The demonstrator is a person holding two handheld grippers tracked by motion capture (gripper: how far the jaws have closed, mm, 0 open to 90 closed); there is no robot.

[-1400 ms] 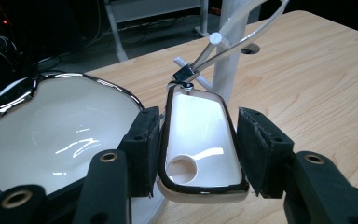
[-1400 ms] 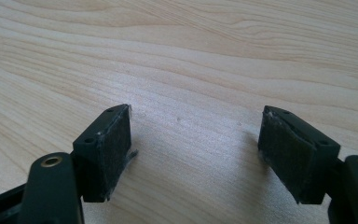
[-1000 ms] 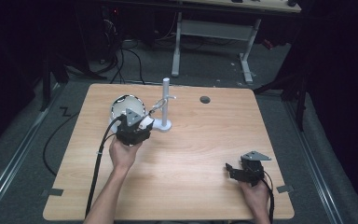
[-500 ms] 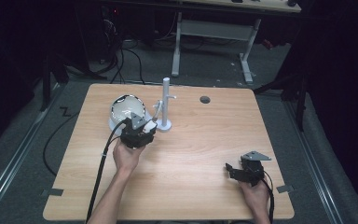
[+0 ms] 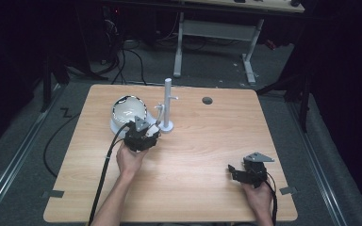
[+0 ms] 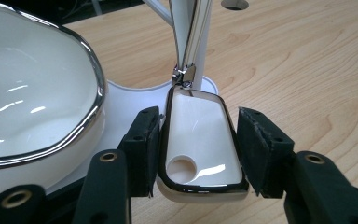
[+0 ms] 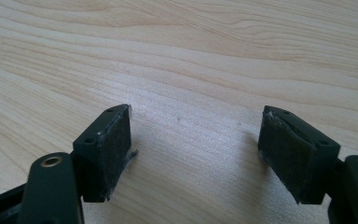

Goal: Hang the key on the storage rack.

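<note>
Now the left tool (image 6: 198, 154) brackets a white spoon (image 6: 200, 144) beside the bowl (image 6: 32, 107).

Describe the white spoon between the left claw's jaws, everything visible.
The spoon looks like glossy white ceramic with a silver-edged rim and a round hole near its handle end. It hangs or leans against the white stand, beside the white bowl. The left claw brackets the handle end; a narrow gap shows at each pad.
</note>
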